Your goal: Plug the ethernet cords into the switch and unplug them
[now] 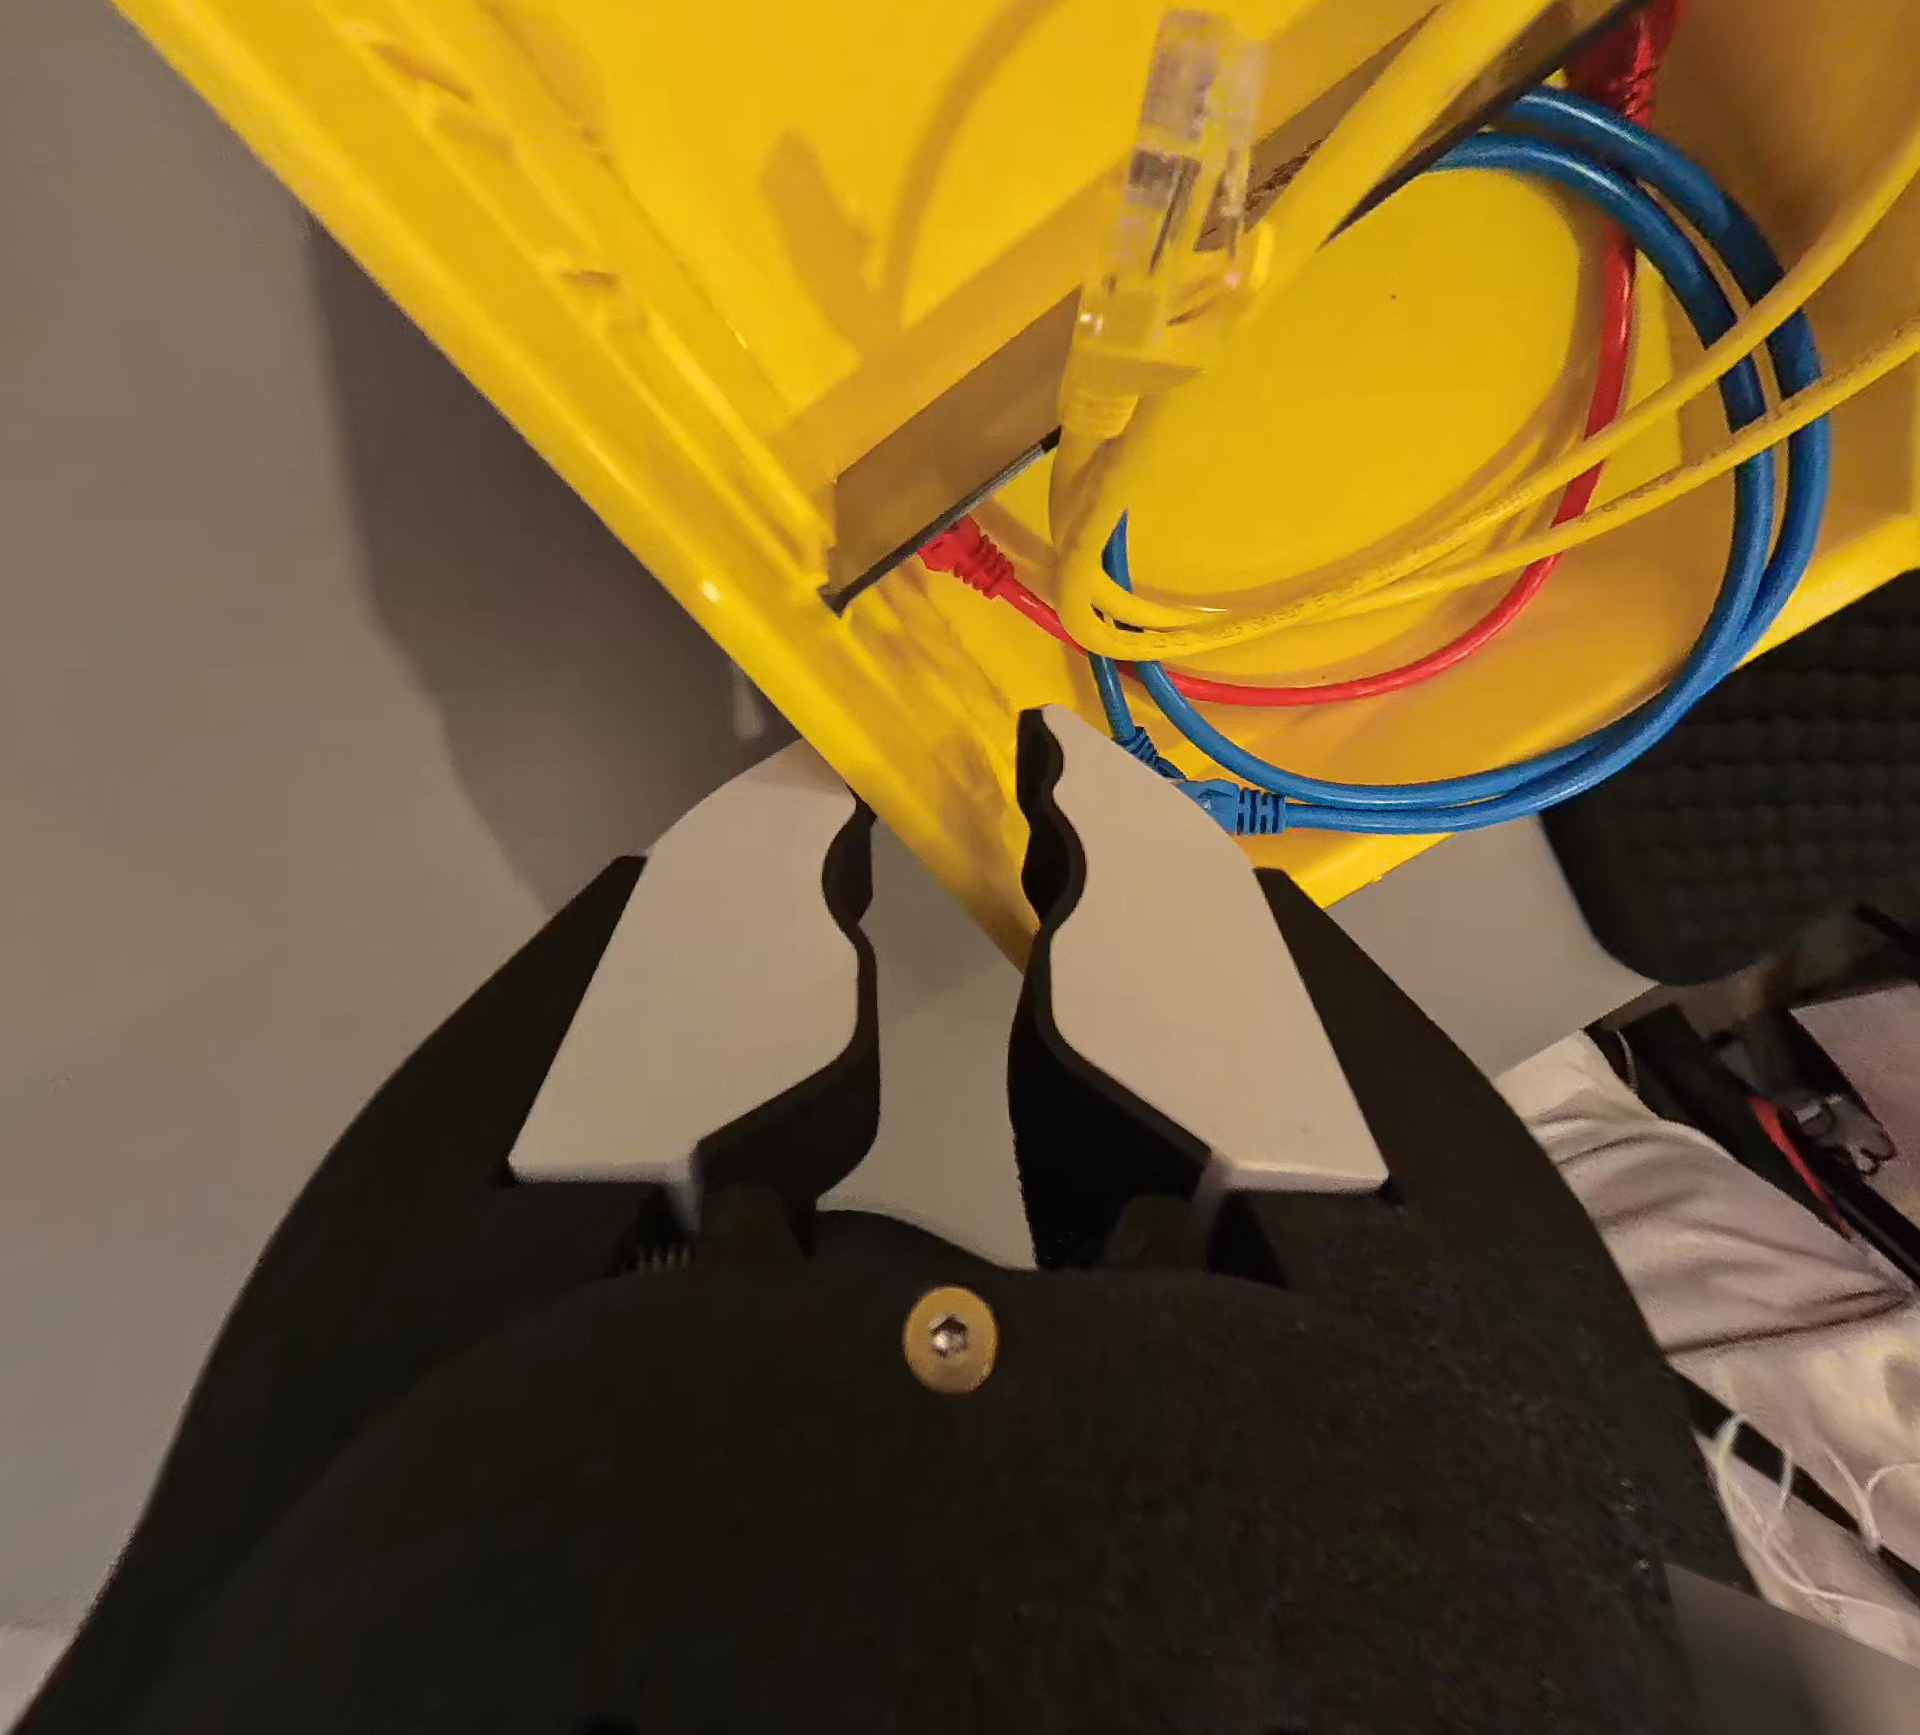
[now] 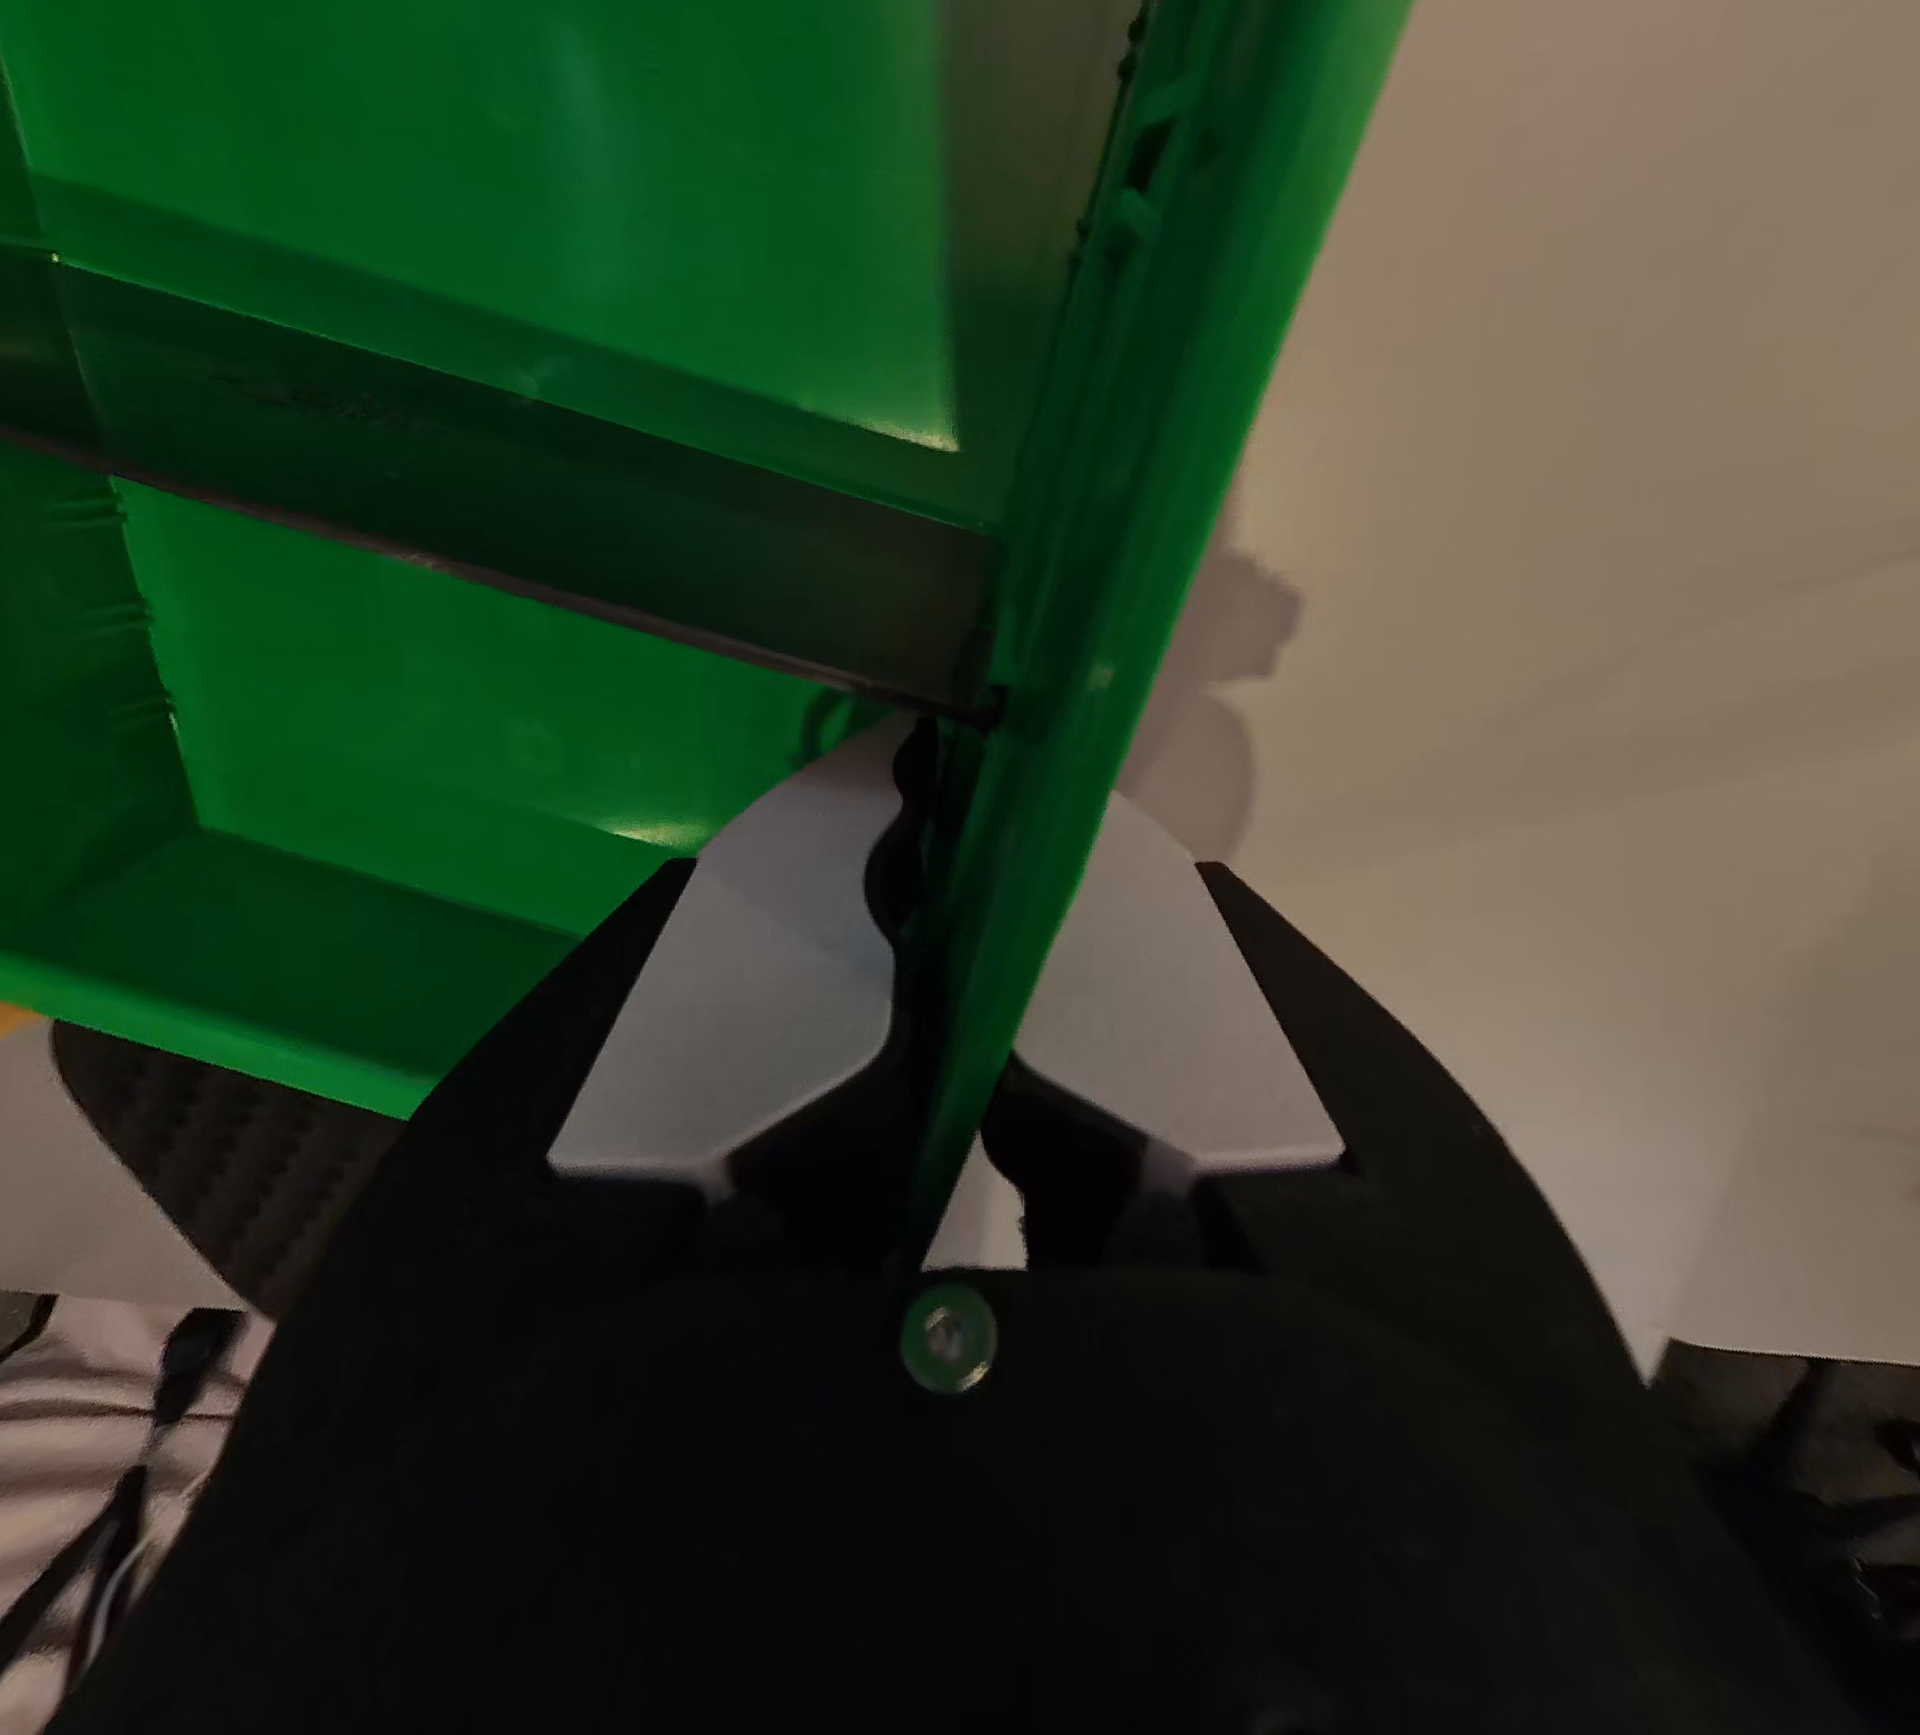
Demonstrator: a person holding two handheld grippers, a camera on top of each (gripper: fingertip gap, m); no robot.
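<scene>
Where green bin [image 2: 1143,438] hides claw's finger

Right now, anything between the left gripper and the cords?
Yes. The yellow bin's wall runs between the left gripper's fingers. The cords lie inside past it, blue plug nearest, partly hidden by one finger. A dark divider covers the red plug's tip.

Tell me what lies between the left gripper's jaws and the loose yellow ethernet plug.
In the left wrist view, the yellow bin's side wall runs between the left gripper's jaws. Beyond it lie a red cord and the dark divider, then the yellow plug.
</scene>
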